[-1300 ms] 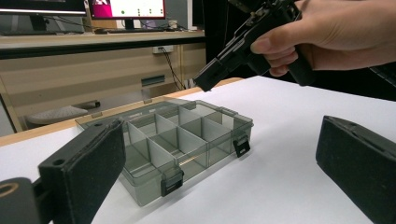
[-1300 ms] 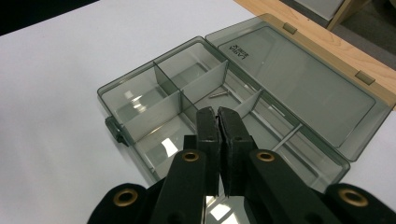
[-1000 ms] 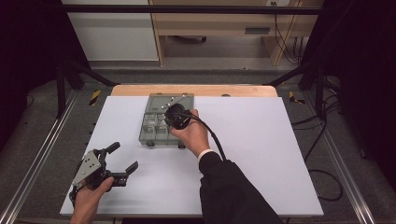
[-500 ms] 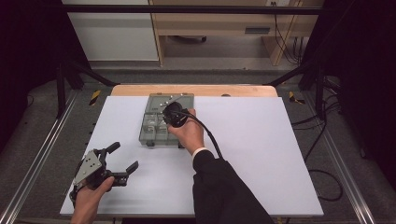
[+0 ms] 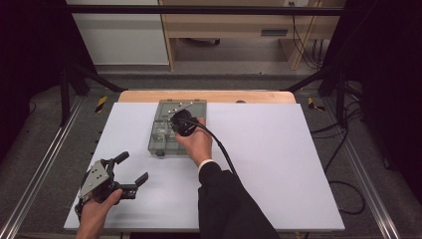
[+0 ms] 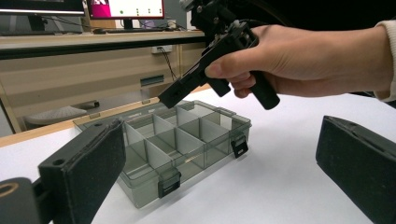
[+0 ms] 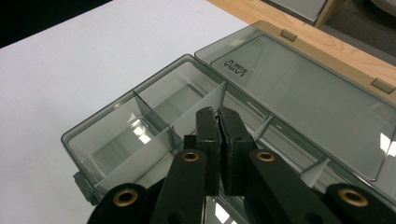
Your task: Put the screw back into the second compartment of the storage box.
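A smoky clear plastic compartment box (image 5: pixel 161 135) lies at the back middle of the white table, its lid (image 7: pixel 303 93) folded flat behind it. Its dividers (image 6: pixel 175 137) form several compartments that look empty. My right gripper (image 5: pixel 180 122) hovers over the box, pointing down into it, with the jaws shut and nothing between them (image 7: pixel 218 119). From the left gripper view it (image 6: pixel 170 95) slants down above the box (image 6: pixel 182 140). My left gripper (image 5: pixel 133 167) rests near the table's front left corner, open and holding nothing, with its pads (image 6: pixel 88 163) wide apart.
The white table top (image 5: pixel 278 164) ends in a wooden strip (image 5: pixel 249 96) at the back. A black cable (image 5: pixel 224 149) trails from the right gripper along the sleeve. Metal frame rails (image 5: pixel 45 164) run along both sides.
The right hand has shifted slightly to the left over the box. The left hand and its gripper have stayed put.
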